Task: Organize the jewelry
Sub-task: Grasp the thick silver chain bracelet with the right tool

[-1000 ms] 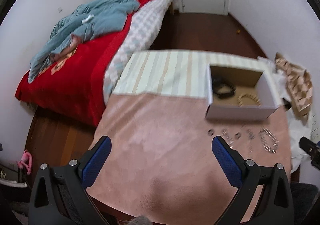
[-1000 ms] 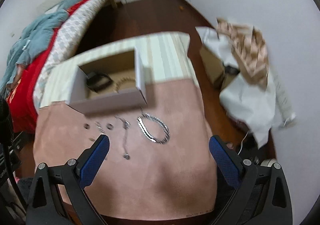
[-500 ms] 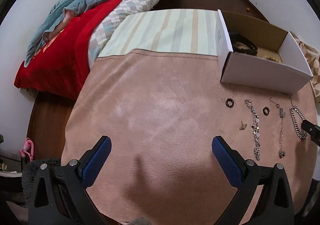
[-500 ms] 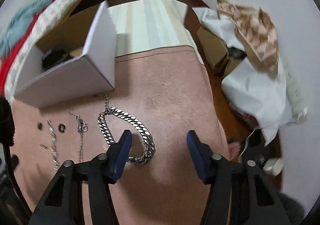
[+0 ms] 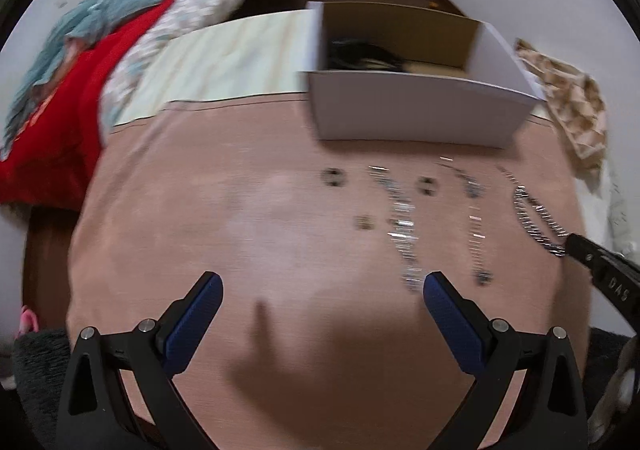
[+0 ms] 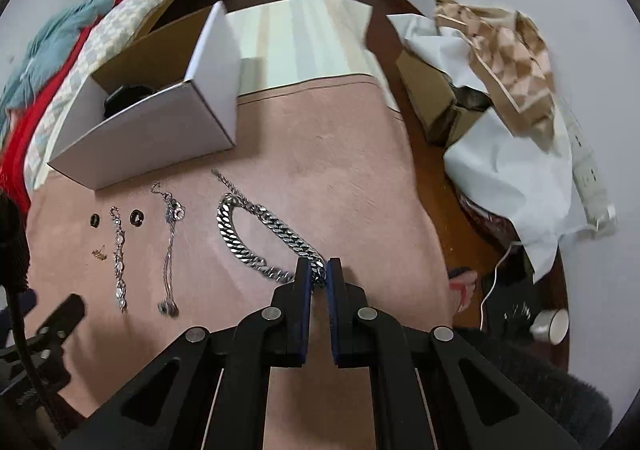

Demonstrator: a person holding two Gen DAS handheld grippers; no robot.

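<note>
A thick silver curb chain (image 6: 256, 234) lies looped on the pink cloth (image 6: 340, 170). My right gripper (image 6: 319, 274) is shut on its near end; the rest still lies flat. Left of it lie a thin chain (image 6: 170, 246), a crystal bracelet (image 6: 119, 254), two dark rings (image 6: 136, 217) and a small gold piece (image 6: 99, 253). The white cardboard box (image 6: 160, 138) behind them holds a black bracelet (image 6: 124, 98). My left gripper (image 5: 318, 290) is open and empty above the cloth, near the blurred jewelry row (image 5: 404, 226); the chain (image 5: 536, 218) shows at its right.
A bed with red and teal covers (image 5: 80, 50) stands at the left. A striped cloth (image 5: 240, 62) covers the table's far half. Boxes, white paper and a checked bag (image 6: 508, 50) lie on the floor at the right.
My right gripper has come down and closed on the thick chain's near end. My left gripper has shifted right, toward the jewelry row, still open.
</note>
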